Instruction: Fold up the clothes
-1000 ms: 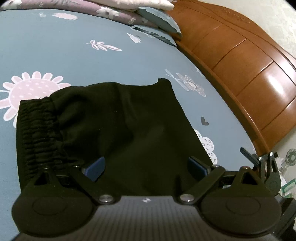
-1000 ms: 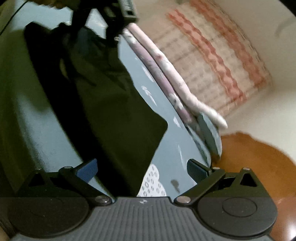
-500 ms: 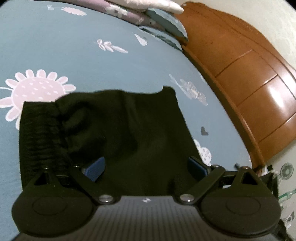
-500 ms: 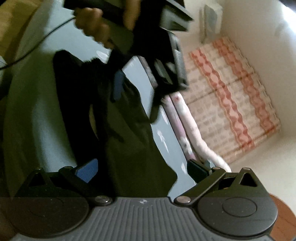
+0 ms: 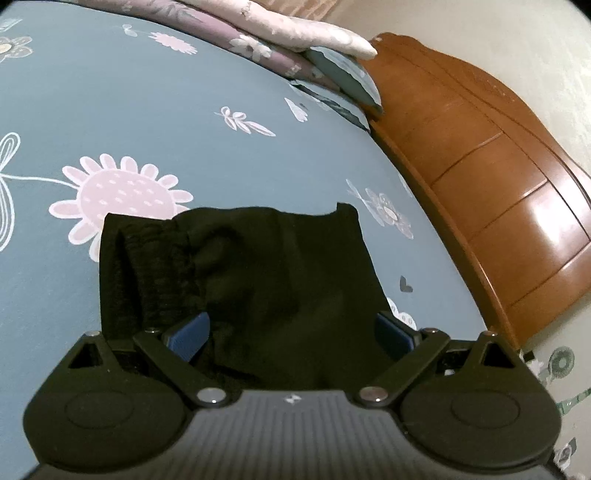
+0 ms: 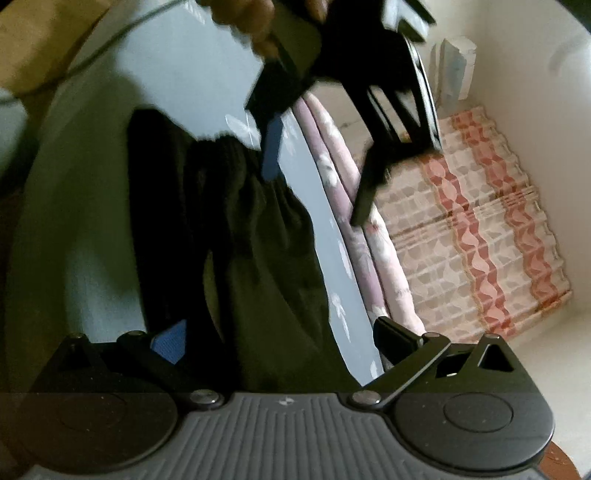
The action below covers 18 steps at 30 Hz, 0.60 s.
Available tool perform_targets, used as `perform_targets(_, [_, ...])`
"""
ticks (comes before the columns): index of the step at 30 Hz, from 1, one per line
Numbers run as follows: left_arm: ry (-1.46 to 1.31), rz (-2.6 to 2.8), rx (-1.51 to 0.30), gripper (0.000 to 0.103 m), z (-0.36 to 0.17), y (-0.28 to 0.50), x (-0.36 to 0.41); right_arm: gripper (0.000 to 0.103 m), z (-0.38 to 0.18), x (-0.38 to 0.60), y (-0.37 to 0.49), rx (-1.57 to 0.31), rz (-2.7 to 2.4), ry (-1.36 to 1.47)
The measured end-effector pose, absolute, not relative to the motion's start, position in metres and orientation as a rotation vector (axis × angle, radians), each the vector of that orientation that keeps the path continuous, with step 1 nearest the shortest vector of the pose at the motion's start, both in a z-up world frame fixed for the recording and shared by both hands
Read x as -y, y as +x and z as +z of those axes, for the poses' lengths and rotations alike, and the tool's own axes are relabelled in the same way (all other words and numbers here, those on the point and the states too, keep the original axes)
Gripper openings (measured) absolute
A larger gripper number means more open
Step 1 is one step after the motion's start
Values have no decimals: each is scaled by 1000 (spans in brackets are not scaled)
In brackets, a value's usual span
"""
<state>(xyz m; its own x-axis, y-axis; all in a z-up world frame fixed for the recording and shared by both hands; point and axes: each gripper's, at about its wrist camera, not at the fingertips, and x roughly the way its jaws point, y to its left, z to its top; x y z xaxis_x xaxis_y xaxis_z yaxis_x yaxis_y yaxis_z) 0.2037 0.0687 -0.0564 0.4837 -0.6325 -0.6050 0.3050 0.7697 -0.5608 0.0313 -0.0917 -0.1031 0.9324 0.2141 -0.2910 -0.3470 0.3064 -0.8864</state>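
Note:
A folded black garment [image 5: 258, 280] with an elastic waistband lies on the blue flowered bed sheet [image 5: 147, 110]. My left gripper [image 5: 291, 332] is open, above the garment's near edge, with its blue pads wide apart and nothing between them. The garment also shows in the right wrist view [image 6: 236, 236], with the waistband at the top. My right gripper [image 6: 280, 343] is open over the garment's near end. The left gripper [image 6: 317, 173] shows there too, held in a hand above the waistband, blurred.
A wooden footboard [image 5: 498, 206] runs along the bed's right side. Folded pink and purple quilts [image 5: 280, 33] lie at the far edge of the bed. A curtain with red bands [image 6: 472, 229] hangs past the bed.
My left gripper has risen and pulled back from the garment. My right gripper has swung toward the waistband end, and the left gripper has come into its view.

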Motion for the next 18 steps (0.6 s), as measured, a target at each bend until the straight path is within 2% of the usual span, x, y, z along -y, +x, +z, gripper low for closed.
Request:
perform_targets(10, [-382,-653,-901,96,-54,206,-50,103,-102,144,23,-228,244,-1265])
perform_targets(18, [-385,-662,-863,96,-40,205,-51,103,-73,103,11,-109,377,-1131])
